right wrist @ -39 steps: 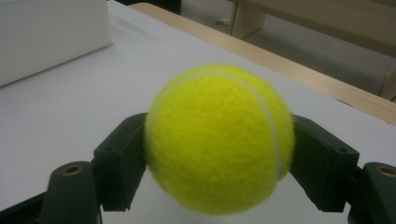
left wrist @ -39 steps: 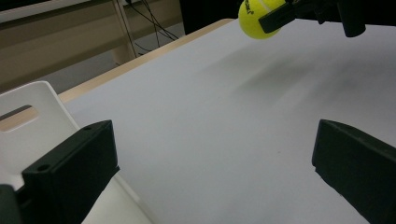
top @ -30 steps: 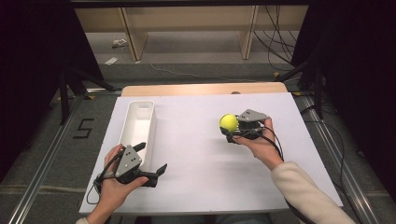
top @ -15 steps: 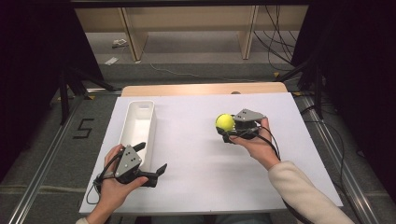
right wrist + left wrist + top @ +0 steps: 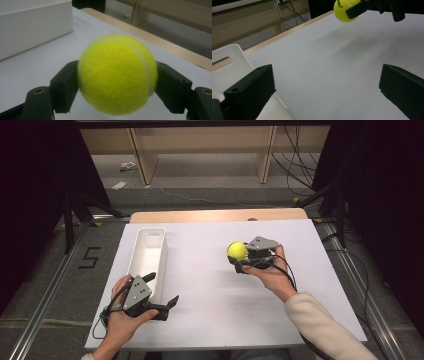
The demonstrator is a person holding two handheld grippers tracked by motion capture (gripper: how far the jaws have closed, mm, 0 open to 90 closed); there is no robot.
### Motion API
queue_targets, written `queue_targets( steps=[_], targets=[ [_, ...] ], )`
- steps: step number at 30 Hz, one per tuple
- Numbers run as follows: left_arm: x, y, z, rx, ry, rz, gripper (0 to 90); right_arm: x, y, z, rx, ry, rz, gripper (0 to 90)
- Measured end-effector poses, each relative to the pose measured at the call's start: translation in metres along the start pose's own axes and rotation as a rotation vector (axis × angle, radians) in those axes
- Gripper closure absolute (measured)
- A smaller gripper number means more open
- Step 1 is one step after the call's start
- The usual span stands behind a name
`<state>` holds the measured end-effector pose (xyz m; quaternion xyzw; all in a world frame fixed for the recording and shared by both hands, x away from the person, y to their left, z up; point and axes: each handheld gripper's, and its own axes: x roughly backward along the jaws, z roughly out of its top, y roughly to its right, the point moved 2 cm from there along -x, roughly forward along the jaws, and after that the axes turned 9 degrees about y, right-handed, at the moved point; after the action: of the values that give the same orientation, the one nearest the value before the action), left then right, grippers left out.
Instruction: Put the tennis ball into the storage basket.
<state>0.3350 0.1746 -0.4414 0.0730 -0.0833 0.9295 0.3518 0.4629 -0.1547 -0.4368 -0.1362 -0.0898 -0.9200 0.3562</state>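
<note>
Tennis ball (image 5: 237, 251) sits clamped in the right claw (image 5: 241, 257), one jaw pressed against each side across its widest part, so it cannot roll out. In the left gripper view the ball (image 5: 344, 10) hangs above the white surface (image 5: 215, 295) with a soft shadow beneath it, which suggests it is being carried rather than rested. Ahead of this claw and off toward the other hand lies the white bin (image 5: 148, 257), the likely destination. The left claw (image 5: 162, 295) rests low beside the bin's near end, its jaws spread wide and grasping nothing, probably parked to keep the path clear.
</note>
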Motion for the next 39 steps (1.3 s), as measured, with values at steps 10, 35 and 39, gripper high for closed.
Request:
queue_targets(
  steps=[10, 35, 39],
  targets=[
    [0.0001, 0.0001, 0.0000, 0.000, 0.000, 0.000, 0.0, -0.0017, -0.0027, 0.0023, 0.006, 0.008, 0.007, 26.3],
    [0.0007, -0.0005, 0.0003, -0.005, 0.002, 0.004, 0.0, -0.0050, -0.0082, 0.0075, 0.009, 0.021, 0.017, 26.3],
    [0.0008, -0.0004, 0.0005, -0.003, 0.006, 0.004, 0.0, -0.0052, -0.0091, 0.0088, 0.006, 0.024, 0.019, 26.4]
  ],
)
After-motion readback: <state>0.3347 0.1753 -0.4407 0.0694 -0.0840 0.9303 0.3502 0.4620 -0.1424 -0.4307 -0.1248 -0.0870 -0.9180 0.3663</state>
